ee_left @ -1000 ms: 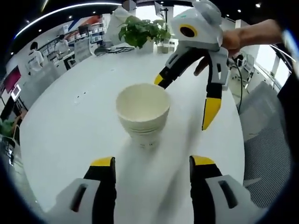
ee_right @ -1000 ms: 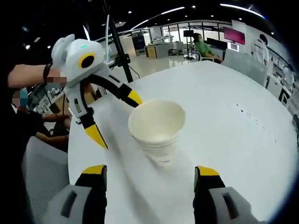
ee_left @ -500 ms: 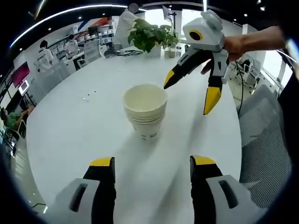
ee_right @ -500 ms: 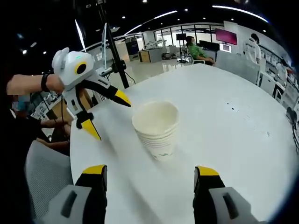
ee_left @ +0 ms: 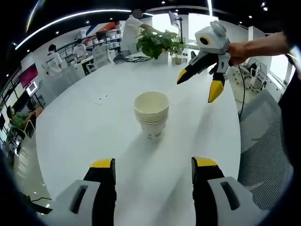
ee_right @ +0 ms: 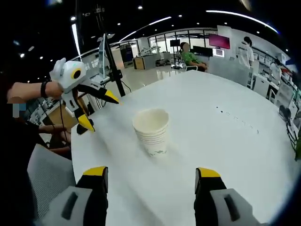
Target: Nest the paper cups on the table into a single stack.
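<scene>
A stack of cream paper cups (ee_left: 152, 114) stands upright near the middle of the round white table (ee_left: 84, 136); the same stack of paper cups (ee_right: 151, 130) faces the right gripper view. My left gripper (ee_left: 151, 170) is open, well short of the stack, nothing between its yellow-tipped jaws. My right gripper (ee_right: 150, 179) is open too, equally back from the cups. Across the table in the left gripper view, the right gripper (ee_left: 200, 84) hangs open above the far right edge. In the right gripper view, the left gripper (ee_right: 98, 109) hovers open at the left, held by a hand.
A potted green plant (ee_left: 157, 41) stands at the table's far edge. A grey chair (ee_right: 47, 181) sits beside the table on the left of the right gripper view. People and desks fill the office behind. The white table (ee_right: 235, 141) curves away.
Both grippers have pulled back and up from the cup stack, which looks smaller in both views. The stack itself stays put and both grippers stay open.
</scene>
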`<state>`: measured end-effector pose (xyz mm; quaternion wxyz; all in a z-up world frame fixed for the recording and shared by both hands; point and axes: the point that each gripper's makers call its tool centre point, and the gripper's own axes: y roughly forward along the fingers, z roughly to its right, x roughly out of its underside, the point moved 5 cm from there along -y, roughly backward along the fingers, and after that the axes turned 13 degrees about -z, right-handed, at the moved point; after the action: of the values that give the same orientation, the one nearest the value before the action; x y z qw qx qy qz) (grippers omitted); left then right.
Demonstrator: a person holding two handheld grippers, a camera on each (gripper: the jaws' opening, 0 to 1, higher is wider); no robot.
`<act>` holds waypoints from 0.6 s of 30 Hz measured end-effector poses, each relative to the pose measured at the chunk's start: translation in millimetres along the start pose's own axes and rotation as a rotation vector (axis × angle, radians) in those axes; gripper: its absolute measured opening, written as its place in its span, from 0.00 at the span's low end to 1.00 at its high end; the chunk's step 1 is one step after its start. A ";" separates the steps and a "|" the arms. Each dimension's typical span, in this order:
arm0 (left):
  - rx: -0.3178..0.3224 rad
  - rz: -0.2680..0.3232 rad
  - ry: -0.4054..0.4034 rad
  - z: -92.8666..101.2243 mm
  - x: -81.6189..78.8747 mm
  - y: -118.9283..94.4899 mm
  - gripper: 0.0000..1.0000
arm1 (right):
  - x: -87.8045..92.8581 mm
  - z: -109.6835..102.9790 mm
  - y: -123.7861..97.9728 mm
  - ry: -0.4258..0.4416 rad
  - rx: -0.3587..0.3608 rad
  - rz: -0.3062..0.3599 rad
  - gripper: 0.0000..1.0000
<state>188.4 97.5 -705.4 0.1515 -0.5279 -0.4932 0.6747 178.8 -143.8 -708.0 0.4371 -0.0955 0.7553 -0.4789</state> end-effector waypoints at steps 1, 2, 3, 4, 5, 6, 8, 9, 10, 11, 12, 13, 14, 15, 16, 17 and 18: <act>-0.006 0.000 0.003 0.9 1.6 -2.5 0.64 | 1.8 0.9 -0.8 0.002 0.003 0.002 0.76; -0.008 0.000 0.003 1.2 2.0 -3.9 0.64 | 3.6 2.2 -1.1 0.003 0.006 0.004 0.76; -0.012 0.000 0.003 1.9 3.3 -8.0 0.64 | 5.6 2.7 -2.1 0.004 0.009 0.008 0.76; -0.016 0.002 0.002 1.7 5.7 -9.1 0.64 | 7.6 1.9 -3.8 0.006 0.011 0.011 0.76; -0.019 0.004 0.000 1.9 7.2 -10.5 0.64 | 9.2 1.1 -5.0 0.005 0.013 0.013 0.76; -0.023 0.008 -0.006 5.1 9.7 -15.1 0.64 | 11.6 0.1 -6.8 0.005 0.018 0.016 0.76; -0.023 0.014 -0.012 8.9 13.1 -18.2 0.65 | 18.5 -3.3 -13.3 0.013 0.022 0.022 0.76; -0.026 0.015 -0.015 9.9 14.8 -19.3 0.65 | 19.5 -4.8 -13.0 0.014 0.023 0.024 0.76; -0.029 0.015 -0.017 10.1 16.1 -20.4 0.65 | 21.1 -5.3 -13.8 0.016 0.026 0.024 0.76; -0.034 0.022 -0.027 9.3 17.3 -22.4 0.65 | 23.3 -8.5 -16.2 0.020 0.029 0.025 0.76; -0.036 0.032 -0.035 10.9 18.0 -25.2 0.65 | 24.8 -10.4 -18.2 0.023 0.030 0.028 0.76; -0.039 0.052 -0.057 12.9 18.0 -28.7 0.65 | 26.6 -10.4 -20.5 0.025 0.030 0.031 0.76; -0.040 0.057 -0.061 13.6 17.8 -29.6 0.65 | 29.8 -10.5 -23.6 0.026 0.032 0.033 0.75; -0.040 0.074 -0.076 16.1 17.6 -32.1 0.65 | 31.0 -10.2 -24.2 0.027 0.034 0.033 0.75; -0.040 0.083 -0.089 18.2 18.0 -33.1 0.65 | 33.4 -10.2 -25.4 0.032 0.039 0.037 0.75; -0.043 0.088 -0.092 19.5 18.6 -33.8 0.65 | 34.3 -11.0 -26.1 0.033 0.040 0.038 0.75; -0.044 0.098 -0.098 22.2 19.9 -34.1 0.66 | 38.5 -14.3 -28.9 0.043 0.044 0.044 0.75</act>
<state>150.6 116.6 -689.4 0.0824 -0.5209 -0.4883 0.6953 137.1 -171.4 -704.3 0.4335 -0.0588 0.7555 -0.4876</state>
